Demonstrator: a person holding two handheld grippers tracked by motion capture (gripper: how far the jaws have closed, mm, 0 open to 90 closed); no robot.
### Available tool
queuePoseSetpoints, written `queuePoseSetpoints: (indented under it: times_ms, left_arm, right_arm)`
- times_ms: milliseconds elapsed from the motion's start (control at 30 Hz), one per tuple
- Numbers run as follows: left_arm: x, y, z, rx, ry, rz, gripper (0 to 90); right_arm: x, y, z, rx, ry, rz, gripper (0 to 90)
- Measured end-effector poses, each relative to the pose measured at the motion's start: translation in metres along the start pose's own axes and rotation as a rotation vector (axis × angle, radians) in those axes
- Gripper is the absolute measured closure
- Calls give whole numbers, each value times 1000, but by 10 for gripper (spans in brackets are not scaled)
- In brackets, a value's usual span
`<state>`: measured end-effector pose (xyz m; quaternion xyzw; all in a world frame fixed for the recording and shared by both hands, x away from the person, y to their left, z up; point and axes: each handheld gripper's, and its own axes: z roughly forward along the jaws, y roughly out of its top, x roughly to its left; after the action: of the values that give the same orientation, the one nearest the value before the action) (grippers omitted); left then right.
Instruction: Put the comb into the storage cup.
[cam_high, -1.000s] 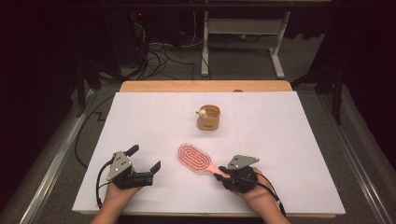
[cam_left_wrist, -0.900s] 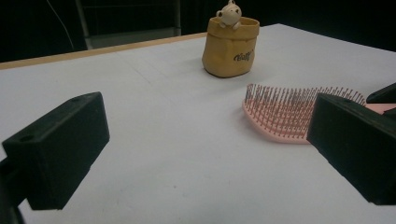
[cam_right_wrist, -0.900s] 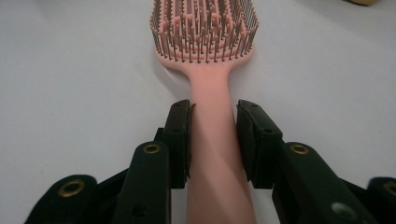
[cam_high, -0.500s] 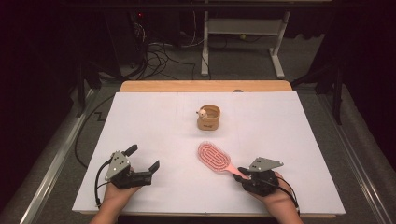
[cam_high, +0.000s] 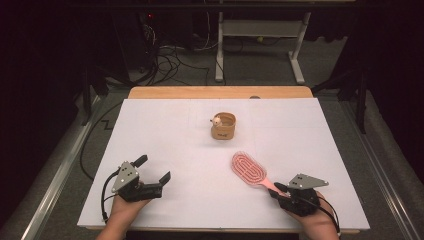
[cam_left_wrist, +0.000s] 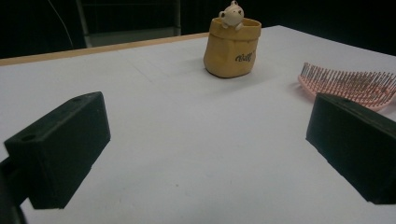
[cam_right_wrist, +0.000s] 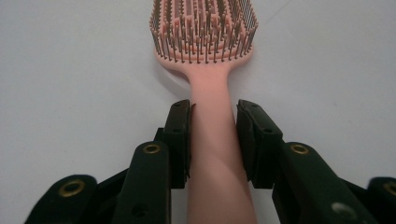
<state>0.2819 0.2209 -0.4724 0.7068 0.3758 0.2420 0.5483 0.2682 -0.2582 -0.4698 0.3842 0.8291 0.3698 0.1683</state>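
A pink hairbrush (cam_high: 248, 169) lies bristles up on the white table top (cam_high: 165, 130), right of centre near the front. My right gripper (cam_high: 278, 190) is shut on its handle (cam_right_wrist: 212, 140), one black jaw against each side, with the bristle head (cam_right_wrist: 205, 28) pointing away from me. At the front left my left gripper (cam_high: 153, 169) rests open on the table with nothing between its jaws. In the left gripper view the gripper (cam_left_wrist: 205, 140) faces a small tan pouch (cam_left_wrist: 232, 44), and the hairbrush (cam_left_wrist: 350, 84) shows at the right.
The tan pouch (cam_high: 223, 126) with a little animal figure on its rim stands upright at the table's middle back. A wooden strip (cam_high: 220, 92) borders the far edge. Beyond it are floor cables (cam_high: 170, 60) and a white desk frame (cam_high: 260, 30).
My right gripper has pulled the hairbrush to the right and slightly nearer across the table. The left gripper and the pouch have stayed where they were.
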Motion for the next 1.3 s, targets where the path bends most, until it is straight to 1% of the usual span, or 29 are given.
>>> queuePoseSetpoints:
  times_ms: [200,300,533,567,600,767,800,867,967,1033,1067,1133,1167,1267,1300]
  left_arm:
    - [-1,0,0,0,-4,2,5]
    - [-1,0,0,-2,-3,-3,7]
    - [-1,0,0,-5,-5,-7,17]
    - [-1,0,0,-5,-6,-10,17]
    - [-1,0,0,-5,-6,-10,18]
    - [0,0,-1,0,-9,-13,20]
    - [0,-1,-1,-2,-7,-11,20]
    - [0,-1,-1,-3,-6,-13,20]
    - [-1,-2,-1,-2,-6,-15,20]
    - [-1,-2,-1,1,-6,-14,20]
    - [-1,-2,-2,4,-9,-12,20]
    - [-1,-2,-2,5,-11,-12,20]
    - [-1,-2,-2,8,-12,-12,20]
    - [-1,-2,-2,10,-13,-14,21]
    - [-1,-2,-2,11,-13,-16,22]
  right_arm:
    - [-7,-7,-7,-8,-23,31,675]
    - [-6,-6,-7,-8,-28,23,675]
    - [-8,-7,-7,-21,-14,35,659]
    - [-8,-7,-8,-33,-1,43,620]
    - [-8,-7,-8,-39,2,46,600]
    - [-7,-5,-11,-73,15,64,526]
    - [-7,-5,-11,-73,15,64,526]
    - [-8,-4,-13,-97,7,69,473]
    - [-9,-4,-15,-120,-2,80,451]
    - [-9,-4,-15,-126,-3,79,440]
    - [-10,-4,-16,-134,-5,87,405]
    - [-10,-4,-16,-140,-8,87,394]
    - [-10,-4,-17,-149,-15,90,357]
    - [-10,-4,-17,-160,-22,87,330]
    - [-9,-3,-17,-168,-32,87,298]
